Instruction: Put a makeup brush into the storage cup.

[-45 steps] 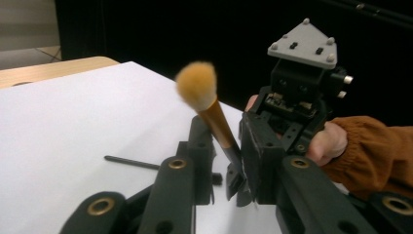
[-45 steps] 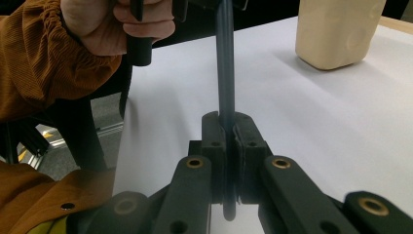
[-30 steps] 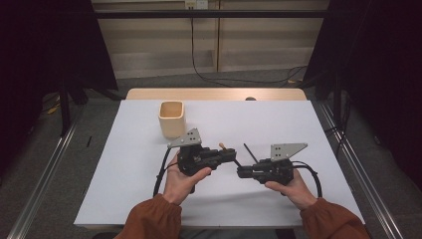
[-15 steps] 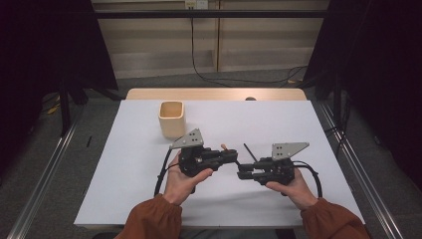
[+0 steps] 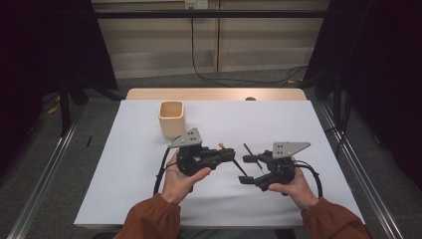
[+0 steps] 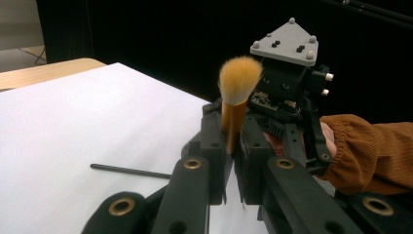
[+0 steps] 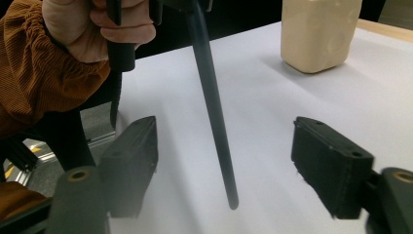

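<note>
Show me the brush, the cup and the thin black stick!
brush (image 6: 238, 78), left gripper view, on its fluffy bristles
cup (image 5: 172, 119), high view, on its front wall
thin black stick (image 6: 130, 171), left gripper view, on its middle

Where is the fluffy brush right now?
The brush is pinched in the left gripper, near the table's middle, its dark handle hanging between the right gripper's open jaws.

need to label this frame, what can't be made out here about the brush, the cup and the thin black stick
- Brush: in the left gripper view the left gripper hides its lower ferrule; in the right gripper view the picture's top edge cuts off its handle.
- Cup: its inside is too shadowed to read in the high view; the right gripper view cuts off its top.
- Thin black stick: the left gripper's jaws hide its near end.
</note>
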A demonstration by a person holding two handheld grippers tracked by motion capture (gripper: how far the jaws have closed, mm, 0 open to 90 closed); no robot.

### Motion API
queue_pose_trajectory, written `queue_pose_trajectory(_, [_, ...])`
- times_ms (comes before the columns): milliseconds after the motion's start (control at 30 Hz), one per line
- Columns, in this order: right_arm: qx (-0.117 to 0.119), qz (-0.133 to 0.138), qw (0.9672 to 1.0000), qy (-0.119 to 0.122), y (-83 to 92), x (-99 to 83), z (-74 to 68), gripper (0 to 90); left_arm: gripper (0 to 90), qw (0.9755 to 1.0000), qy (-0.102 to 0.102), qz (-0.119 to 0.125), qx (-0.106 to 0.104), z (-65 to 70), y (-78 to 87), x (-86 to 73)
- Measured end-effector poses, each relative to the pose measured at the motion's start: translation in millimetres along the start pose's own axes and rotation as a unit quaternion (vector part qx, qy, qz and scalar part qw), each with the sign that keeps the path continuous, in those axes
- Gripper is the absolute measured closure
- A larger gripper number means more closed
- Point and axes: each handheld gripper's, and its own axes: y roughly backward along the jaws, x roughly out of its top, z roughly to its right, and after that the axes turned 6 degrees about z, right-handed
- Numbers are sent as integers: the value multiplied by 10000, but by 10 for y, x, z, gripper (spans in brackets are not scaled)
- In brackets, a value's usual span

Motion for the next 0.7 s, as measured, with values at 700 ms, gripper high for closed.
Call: queue_pose_trajectory(700, [-316,148,9993,-139,87,13,-3,17,839,9994,9,-46,329,-82,172,74])
